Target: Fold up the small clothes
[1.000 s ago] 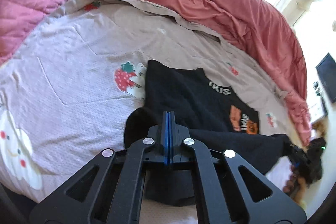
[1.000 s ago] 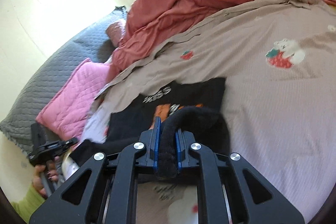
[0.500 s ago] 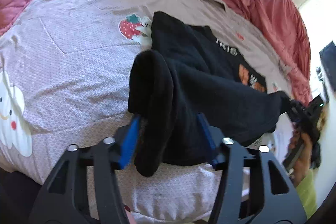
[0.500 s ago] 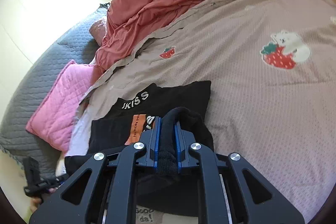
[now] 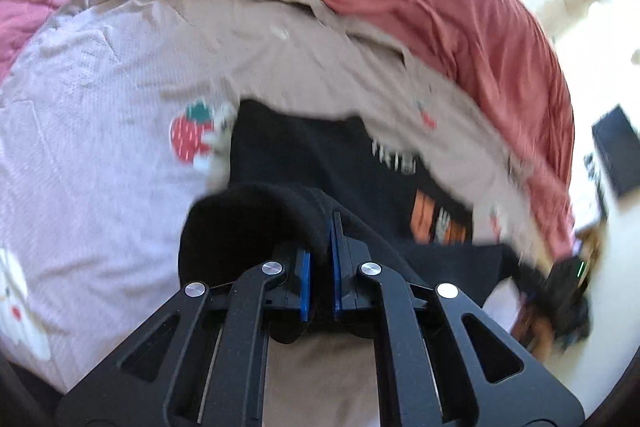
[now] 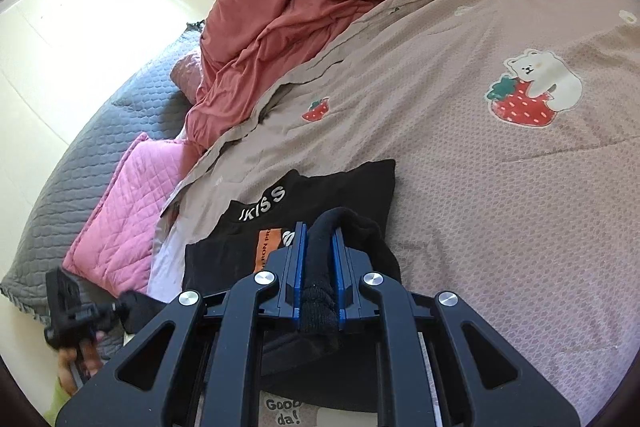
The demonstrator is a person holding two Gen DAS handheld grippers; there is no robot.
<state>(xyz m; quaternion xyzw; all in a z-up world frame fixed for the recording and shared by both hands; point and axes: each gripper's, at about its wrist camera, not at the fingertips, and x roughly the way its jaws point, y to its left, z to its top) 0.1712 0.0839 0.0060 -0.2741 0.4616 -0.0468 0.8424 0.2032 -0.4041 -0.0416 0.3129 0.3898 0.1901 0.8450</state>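
Observation:
A black garment with white lettering and an orange patch lies partly folded on the bed; the right wrist view also shows this garment. My left gripper has a thick black fold between its blue pads, and the jaws are closing on it. My right gripper is shut on a rolled black edge of the same garment. Each gripper appears small in the other's view: the right one at the far right, the left one at the lower left, in a hand.
The garment rests on a beige bedspread printed with strawberries and bears. A red duvet is bunched along the far side. A pink quilted pillow and a grey quilted cover lie to the left. A dark screen stands beyond the bed.
The left jaws stood wide around the black fold half a second ago and have now closed on it. The right gripper kept its hold and sank slightly toward the bed.

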